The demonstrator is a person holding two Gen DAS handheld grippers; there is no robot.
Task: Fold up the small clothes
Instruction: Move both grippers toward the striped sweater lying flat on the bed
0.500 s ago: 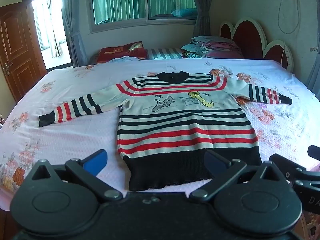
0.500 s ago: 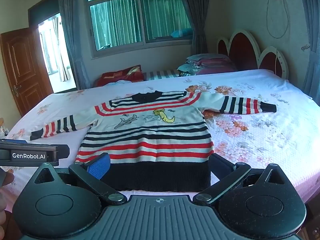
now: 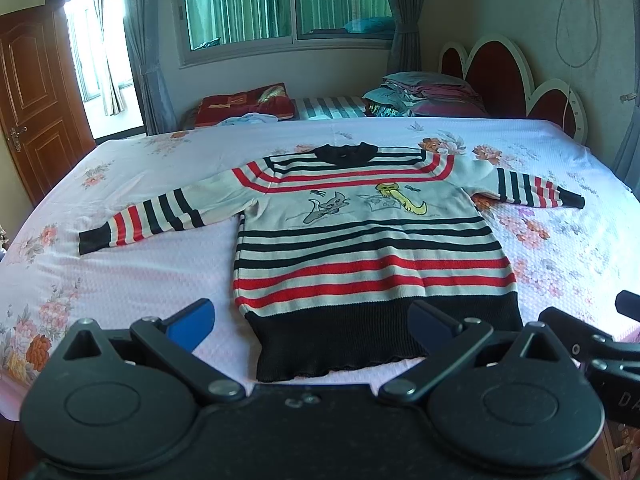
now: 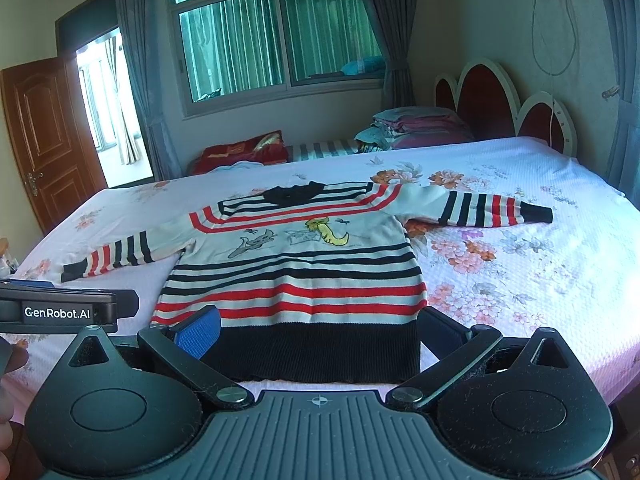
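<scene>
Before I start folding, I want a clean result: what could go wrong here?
The sweater's black hem lies at the bed's near edge, so a pull toward you could drag it off. Both sleeves are spread wide, so one may trail and bunch. The left gripper and right gripper sit close together and could collide.

Both wrist cameras look low from the bed's (image 3: 120, 280) foot edge toward the window (image 4: 276, 36), sharing the striped sweater (image 3: 368, 248) close ahead.
</scene>
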